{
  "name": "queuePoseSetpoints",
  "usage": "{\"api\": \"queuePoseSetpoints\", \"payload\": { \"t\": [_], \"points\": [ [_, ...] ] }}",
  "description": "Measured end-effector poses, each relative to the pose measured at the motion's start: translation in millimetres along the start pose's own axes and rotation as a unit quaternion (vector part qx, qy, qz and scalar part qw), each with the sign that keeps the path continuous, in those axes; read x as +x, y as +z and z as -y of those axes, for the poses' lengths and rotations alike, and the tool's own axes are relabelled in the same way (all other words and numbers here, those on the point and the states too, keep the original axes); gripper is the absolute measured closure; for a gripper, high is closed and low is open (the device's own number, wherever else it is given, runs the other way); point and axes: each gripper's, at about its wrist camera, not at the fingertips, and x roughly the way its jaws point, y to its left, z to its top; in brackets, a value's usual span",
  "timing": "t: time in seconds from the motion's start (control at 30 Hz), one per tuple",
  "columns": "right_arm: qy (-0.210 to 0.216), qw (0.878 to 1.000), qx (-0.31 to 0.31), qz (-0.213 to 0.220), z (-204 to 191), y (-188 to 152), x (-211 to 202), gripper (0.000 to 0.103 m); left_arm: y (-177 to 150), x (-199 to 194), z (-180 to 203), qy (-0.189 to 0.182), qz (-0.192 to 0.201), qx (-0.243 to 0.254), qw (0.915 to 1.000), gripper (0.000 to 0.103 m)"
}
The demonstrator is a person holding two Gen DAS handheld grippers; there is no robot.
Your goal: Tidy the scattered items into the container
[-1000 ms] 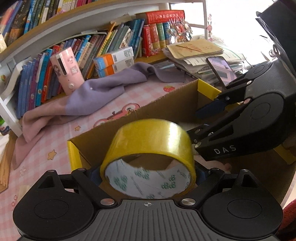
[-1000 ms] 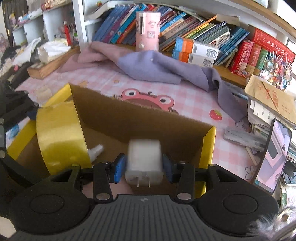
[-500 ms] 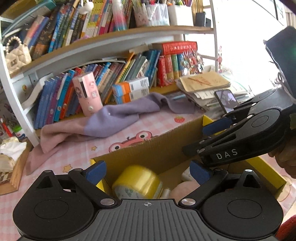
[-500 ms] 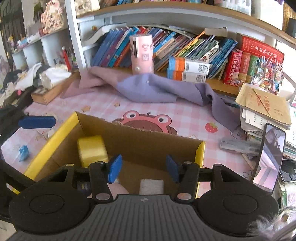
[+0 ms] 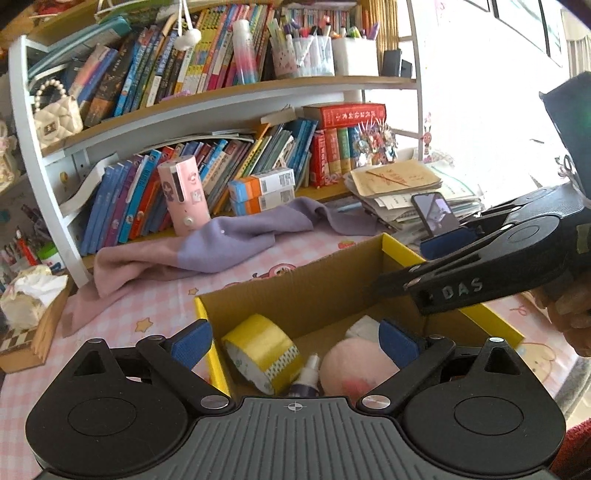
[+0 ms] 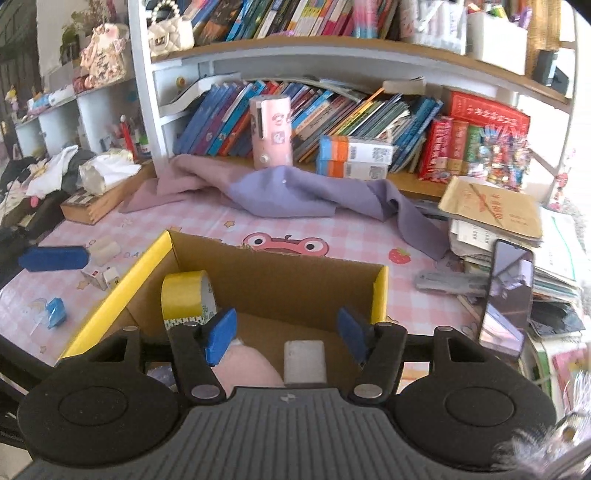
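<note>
Daylit frames: my right-hand window (image 5: 480,92) blown out white, fisheye-bowed shelves (image 6: 332,48), dark vignetted corners, mostly sharp.

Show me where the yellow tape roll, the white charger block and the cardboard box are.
yellow tape roll (image 5: 264,341), left wrist view, on its outer yellow band
white charger block (image 6: 305,362), right wrist view, top face
cardboard box (image 6: 295,280), right wrist view, inner far wall

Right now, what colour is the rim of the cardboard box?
Bright yellow along the brown cardboard box's rim; the right wrist view shows it best.

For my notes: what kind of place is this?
Probably a child's study desk at home: shelves packed with books, a pink cartoon tablecloth, and a small pearl-handled purse.
</note>
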Motion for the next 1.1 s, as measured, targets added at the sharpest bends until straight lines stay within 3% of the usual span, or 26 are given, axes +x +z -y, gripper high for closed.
{"api": "queuePoseSetpoints", "payload": {
  "t": [0.43, 0.7, 0.9, 1.1],
  "points": [
    [-0.075, 0.996, 0.051, 0.025, -38.1, -44.5, -63.4, 0.043, -37.0, -58.3, -13.3, -0.031, 0.026, -0.009, 0.9991, 0.004],
    [-0.127, 0.988, 0.07, 0.052, -86.4, -68.8, -96.2, 0.045, -70.1, -102.5, -36.1, -0.024, 0.046, -0.033, 0.9981, 0.004],
    [-0.145, 0.984, 0.093, 0.053, -125.8, -97.0, -116.1, 0.044, -101.5, -139.8, -58.3, -0.018, 0.043, -0.052, 0.9976, 0.004],
    [-0.143, 0.985, 0.094, 0.032, -163.7, -124.7, -120.2, 0.044, -133.0, -162.8, -73.5, 0.002, 0.017, -0.036, 0.9992, 0.004]
  ]
}}
